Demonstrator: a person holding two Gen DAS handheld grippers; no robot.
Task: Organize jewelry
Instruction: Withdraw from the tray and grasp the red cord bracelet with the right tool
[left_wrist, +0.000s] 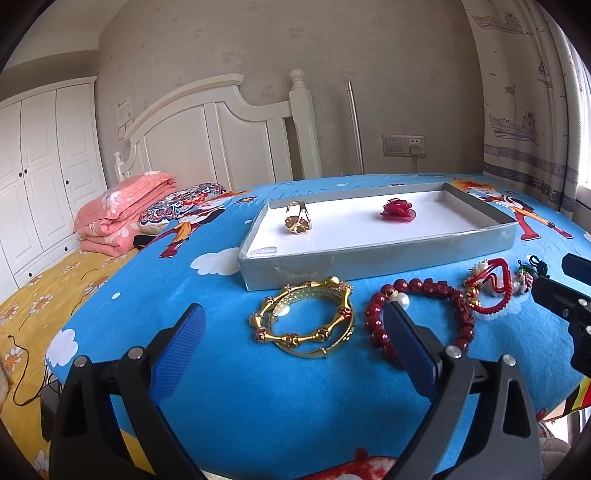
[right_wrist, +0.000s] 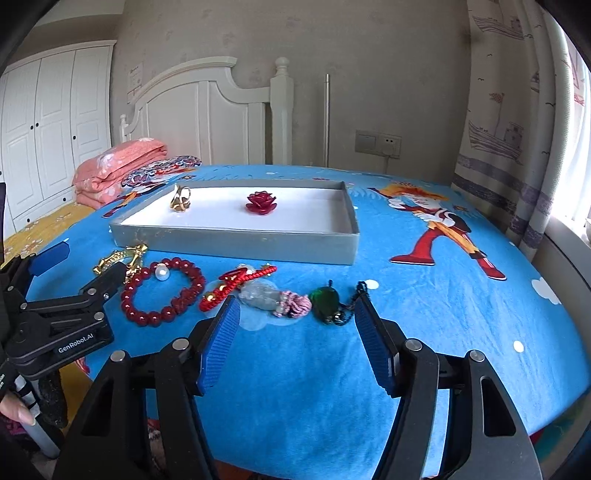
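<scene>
Your left gripper (left_wrist: 295, 325) has its jaws spread wide with nothing pinched. It hangs over the blue cartoon-print cloth (left_wrist: 229, 387), and the gold bangles (left_wrist: 304, 319) lie on the cloth right in the gap between the two blue pads. The right-hand pad overlaps the near edge of the dark red bead bracelet (left_wrist: 421, 314), the one with a white pearl on it, though you can't really tell from here if it touches.

Your right gripper (right_wrist: 297, 319) is open too, nothing gripped. Just past its fingertips you've got the pink-corded piece with pale stones (right_wrist: 275, 301) and the green pendant on a dark cord (right_wrist: 325, 301), both flat on the cloth. The red braided bracelet (right_wrist: 236, 286) sits just left of those, next to the bead bracelet.

The grey tray with the white floor (right_wrist: 240, 245) is further back on the cloth, beyond the whole row of jewelry. It's already holding two things, well apart: a gold ring (right_wrist: 180, 199) near the left end and a red rose-shaped piece (right_wrist: 261, 203) around the middle.

In the right wrist view you can see your hand (right_wrist: 14, 410) on the left gripper's handle down at the left edge. Behind everything there's a white headboard (left_wrist: 221, 129) and a folded pink quilt (left_wrist: 122, 210).
</scene>
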